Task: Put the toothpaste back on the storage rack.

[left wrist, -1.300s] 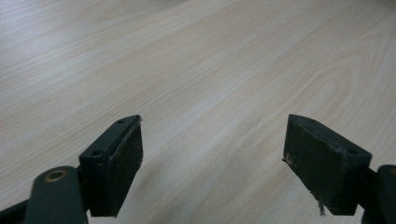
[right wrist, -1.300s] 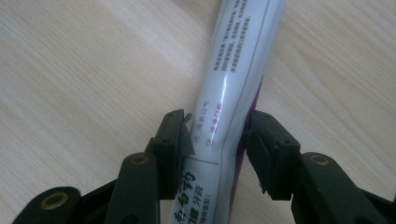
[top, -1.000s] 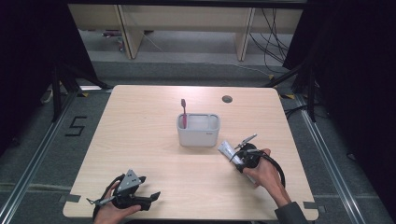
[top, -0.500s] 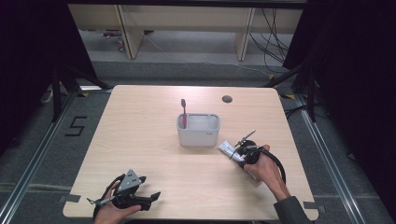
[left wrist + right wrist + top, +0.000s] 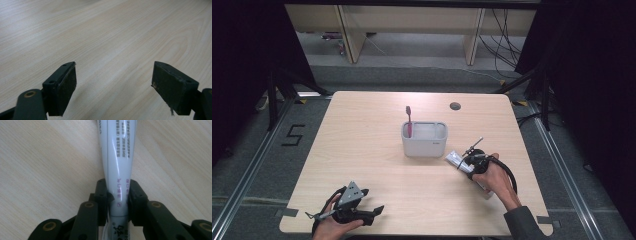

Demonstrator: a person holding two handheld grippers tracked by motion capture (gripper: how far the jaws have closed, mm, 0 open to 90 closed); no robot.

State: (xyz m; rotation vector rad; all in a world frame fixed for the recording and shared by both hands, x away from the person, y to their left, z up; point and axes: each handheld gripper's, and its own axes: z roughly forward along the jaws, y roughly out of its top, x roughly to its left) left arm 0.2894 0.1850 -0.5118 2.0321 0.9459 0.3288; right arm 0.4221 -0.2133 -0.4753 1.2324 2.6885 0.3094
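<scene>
A light wooden bench (image 5: 362,150) is seen from above, with a person's two hands reaching in from the near edge. Near the middle of the bench stands a grey holder (image 5: 424,139), a small open tub, with a pink toothbrush (image 5: 409,120) standing upright in its left end.

To the right of the holder, just beside its front corner, a white tube (image 5: 455,159) lies flat on the bench; it looks like toothpaste, though the small print on it cannot be read. The right gripper (image 5: 470,162) is at this tube. In the right gripper view its fingers (image 5: 101,195) have just closed inward and now press on both sides of the tube (image 5: 117,157), which runs straight away from the camera along the wood.

The left gripper (image 5: 374,210) rests at the near left corner of the bench, well apart from everything else. In the left gripper view its fingers (image 5: 63,85) are spread wide with bare wood between them.
</scene>
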